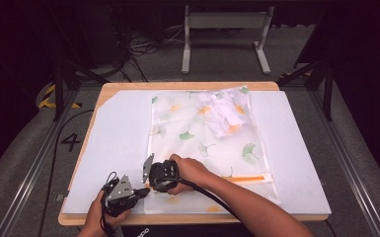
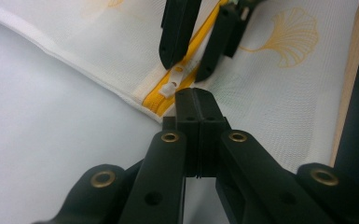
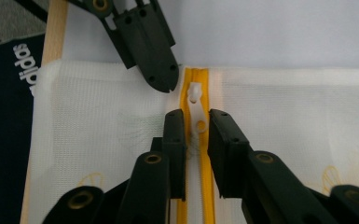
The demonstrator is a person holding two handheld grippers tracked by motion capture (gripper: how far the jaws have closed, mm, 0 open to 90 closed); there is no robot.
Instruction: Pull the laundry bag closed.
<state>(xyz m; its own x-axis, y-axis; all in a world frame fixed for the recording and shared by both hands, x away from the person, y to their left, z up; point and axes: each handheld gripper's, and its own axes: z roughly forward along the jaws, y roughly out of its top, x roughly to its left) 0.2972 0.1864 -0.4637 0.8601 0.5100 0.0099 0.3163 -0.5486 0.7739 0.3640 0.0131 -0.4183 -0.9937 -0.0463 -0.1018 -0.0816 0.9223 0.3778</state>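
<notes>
Mesh bag: white net laundry bag [image 1: 207, 148] printed with green and yellow leaves, flat on the white sheet [image 1: 113, 148] in the middle of the high view; white cloth [image 1: 222, 116] inside, at its upper right.
Zipper: yellow zipper [image 3: 186, 93] along the bag's lower edge; its white pull tab [image 3: 198, 114] sits at the end, centre of the right gripper view.
Left gripper: left gripper [image 2: 196, 100], lower left in the high view, jaws pressed together on the bag's fabric edge beside the zipper end.
Right gripper: right gripper [image 3: 196, 122], jaws narrowly apart either side of the pull tab, not pressing it.
Table: wooden table [image 1: 177, 86] edge around the sheet.
</notes>
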